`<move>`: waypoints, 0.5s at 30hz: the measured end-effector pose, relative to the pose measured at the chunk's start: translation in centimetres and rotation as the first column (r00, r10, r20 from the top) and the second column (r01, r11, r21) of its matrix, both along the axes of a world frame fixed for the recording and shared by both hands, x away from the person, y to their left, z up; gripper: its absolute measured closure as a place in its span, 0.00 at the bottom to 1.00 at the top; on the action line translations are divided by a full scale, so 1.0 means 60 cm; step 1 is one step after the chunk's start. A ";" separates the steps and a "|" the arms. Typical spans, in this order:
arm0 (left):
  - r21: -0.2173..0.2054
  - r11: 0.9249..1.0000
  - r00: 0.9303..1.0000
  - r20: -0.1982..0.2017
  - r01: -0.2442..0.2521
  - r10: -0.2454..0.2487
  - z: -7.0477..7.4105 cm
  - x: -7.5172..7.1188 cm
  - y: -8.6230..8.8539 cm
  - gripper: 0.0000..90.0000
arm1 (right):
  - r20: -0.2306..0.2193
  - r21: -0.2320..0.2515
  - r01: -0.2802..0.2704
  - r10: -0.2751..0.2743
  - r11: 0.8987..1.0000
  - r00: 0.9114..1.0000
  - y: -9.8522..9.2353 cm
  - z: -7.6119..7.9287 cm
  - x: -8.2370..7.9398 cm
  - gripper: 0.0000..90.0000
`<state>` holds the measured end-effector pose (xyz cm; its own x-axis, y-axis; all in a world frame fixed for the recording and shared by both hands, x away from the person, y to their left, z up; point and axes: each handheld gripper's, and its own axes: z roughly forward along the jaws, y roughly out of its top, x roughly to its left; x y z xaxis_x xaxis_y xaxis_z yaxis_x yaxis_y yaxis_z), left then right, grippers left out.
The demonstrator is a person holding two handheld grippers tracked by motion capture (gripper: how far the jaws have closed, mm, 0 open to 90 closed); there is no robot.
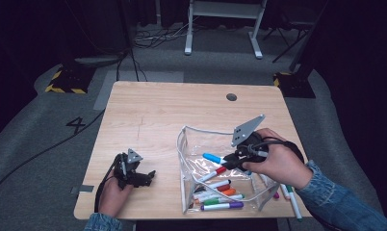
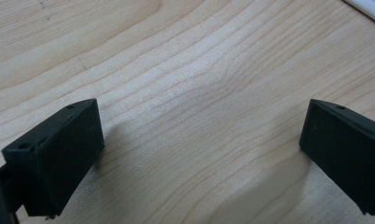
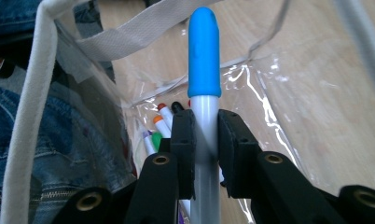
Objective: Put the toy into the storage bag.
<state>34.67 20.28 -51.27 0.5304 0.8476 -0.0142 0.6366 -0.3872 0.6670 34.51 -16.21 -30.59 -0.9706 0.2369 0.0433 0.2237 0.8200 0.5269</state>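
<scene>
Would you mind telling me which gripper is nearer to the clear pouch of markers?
Right. The right gripper holds a blue-capped marker over the clear pouch, while the left gripper rests open on the table, off to the pouch's left.

The table (image 1: pixel 172 115) is pale wood with a fine wavy grain and a small dark grey round plug (image 1: pixel 231 96) near its far edge. The pouch (image 1: pixel 191 144) is clear plastic edged in white trim. The pen (image 3: pixel 204 93) between the black jaws of the right gripper (image 3: pixel 205 135) has a bright blue cap and a light grey barrel. The pens inside the pouch (image 1: pixel 219 192) show red, orange, green, purple and black caps on white barrels. The left gripper (image 2: pixel 199 154) is black, with a grey three-cornered plate in the high view. The sleeve (image 1: pixel 341 202) is blue denim. The floor (image 1: pixel 32 144) is grey, with a black "4" (image 1: pixel 76 124) and yellow-and-black striped blocks (image 1: pixel 66 82).
</scene>
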 end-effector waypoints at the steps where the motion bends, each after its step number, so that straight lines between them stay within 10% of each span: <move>1: 0.000 1.000 1.000 0.000 0.000 0.000 0.000 0.000 0.000 0.00 | -0.006 -0.007 -0.011 0.011 1.000 1.000 0.004 -0.005 -0.001 0.86; 15: -0.002 1.000 1.000 0.001 -0.002 0.002 0.000 0.000 0.000 0.00 | -0.077 -0.102 -0.112 0.105 0.988 0.992 0.037 -0.064 -0.005 0.86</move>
<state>34.68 20.25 -51.28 0.5283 0.8489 -0.0154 0.6371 -0.3844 0.6681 34.19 -13.99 -34.46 -0.9861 0.1373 0.0932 0.1640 0.8915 0.4222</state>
